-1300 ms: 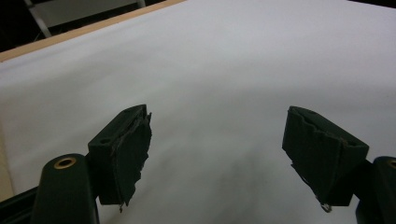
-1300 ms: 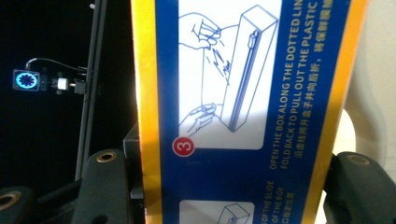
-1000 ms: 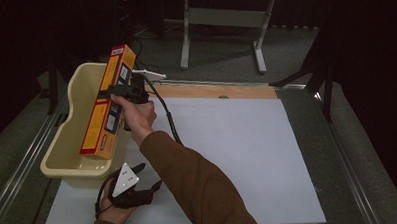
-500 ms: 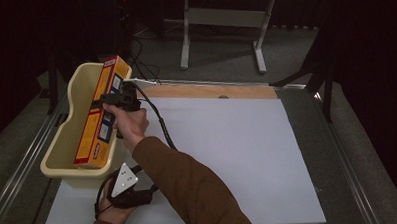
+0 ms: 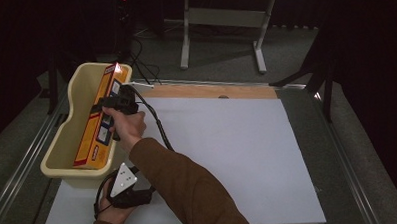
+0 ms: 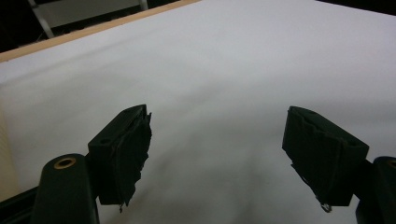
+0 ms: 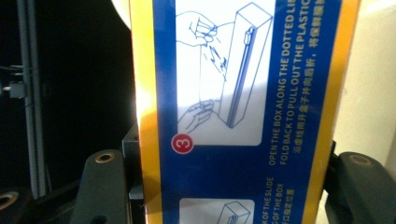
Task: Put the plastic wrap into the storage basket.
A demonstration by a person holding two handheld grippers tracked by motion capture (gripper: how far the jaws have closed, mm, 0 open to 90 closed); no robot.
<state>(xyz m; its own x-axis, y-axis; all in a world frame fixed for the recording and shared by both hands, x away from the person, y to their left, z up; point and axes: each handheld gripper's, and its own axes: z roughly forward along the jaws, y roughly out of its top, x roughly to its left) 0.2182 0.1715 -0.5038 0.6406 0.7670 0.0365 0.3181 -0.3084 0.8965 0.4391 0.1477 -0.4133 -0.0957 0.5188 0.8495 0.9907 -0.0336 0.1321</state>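
A long yellow and blue box [image 5: 94,133] lies slanted inside the cream plastic tub [image 5: 78,81] at the table's left; its far end leans on the tub's back rim. My right gripper [image 5: 107,106] reaches over the tub's right wall and is shut on the box's middle. Its jaws have just been opening slightly, and the box [image 7: 233,93] still fills the gap between them. My left gripper [image 5: 142,194] rests on the white sheet [image 5: 228,151] near the front edge. Its jaws [image 6: 217,158] stand open with nothing between them.
The white sheet covers most of the table, with a wooden strip [image 5: 211,90] along its far side. A black cable [image 5: 157,123] trails from the right gripper across the sheet. A metal stand [image 5: 223,21] is on the dark floor beyond the table.
The right hand has lowered the box from above the tub's right rim down into the tub, moving left and down. The left gripper has stayed put.
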